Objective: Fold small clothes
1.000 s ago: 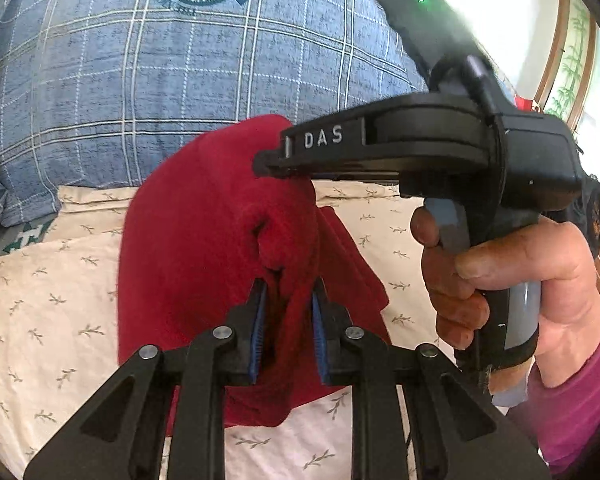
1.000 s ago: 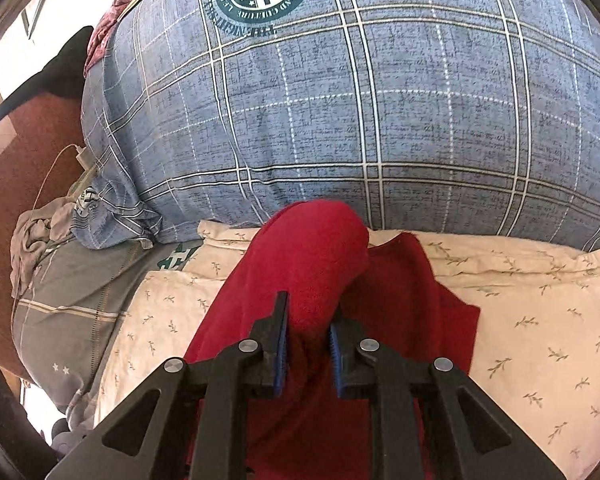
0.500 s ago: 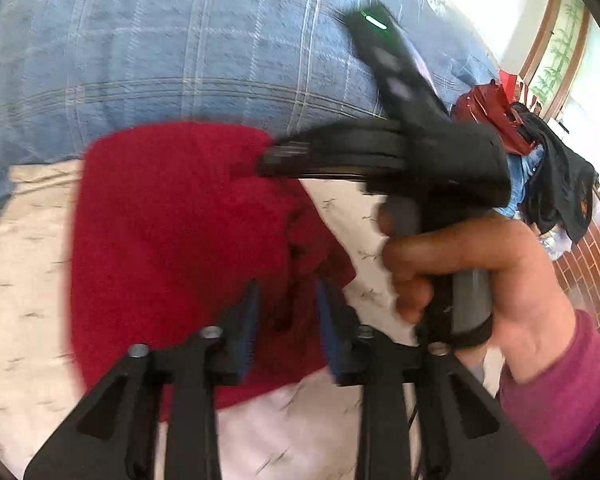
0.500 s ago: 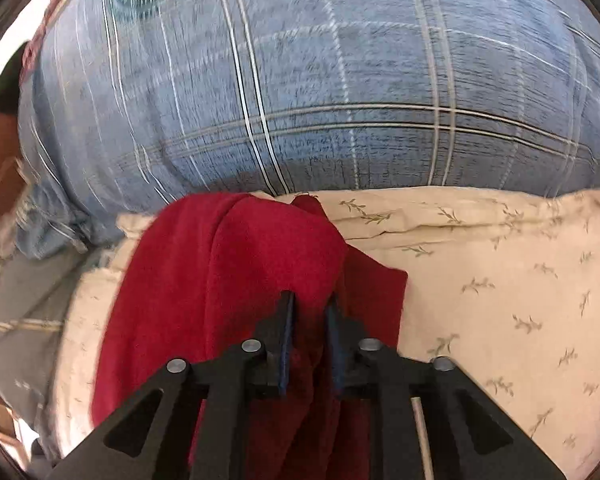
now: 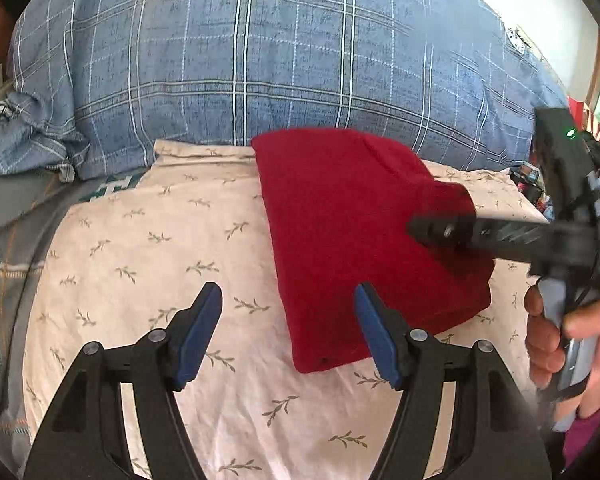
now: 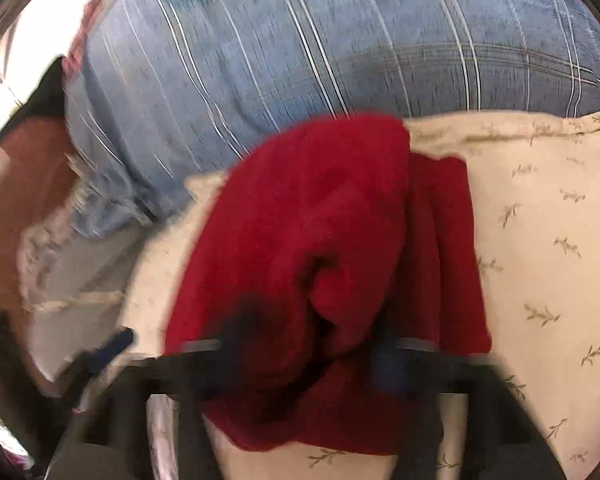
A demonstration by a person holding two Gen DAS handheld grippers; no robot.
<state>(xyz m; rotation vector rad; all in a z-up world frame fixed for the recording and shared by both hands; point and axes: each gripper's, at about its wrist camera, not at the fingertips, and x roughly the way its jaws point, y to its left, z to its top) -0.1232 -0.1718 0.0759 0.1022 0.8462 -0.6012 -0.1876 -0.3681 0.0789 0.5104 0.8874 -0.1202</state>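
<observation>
At frame centre of the left wrist view, the folded red garment (image 5: 364,240) lies on the leaf-print sheet (image 5: 148,248). Left tongs (image 5: 288,320) have just opened wide, gripping nothing; right tongs (image 5: 428,232), also opening, touch its right edge, grip unclear.

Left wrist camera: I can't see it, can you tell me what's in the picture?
A folded red cloth lies on a cream sheet with little leaf prints, in front of a big blue checked pillow. The left gripper is open and holds nothing. The right gripper, held by a hand, reaches over the cloth's right side.
</observation>
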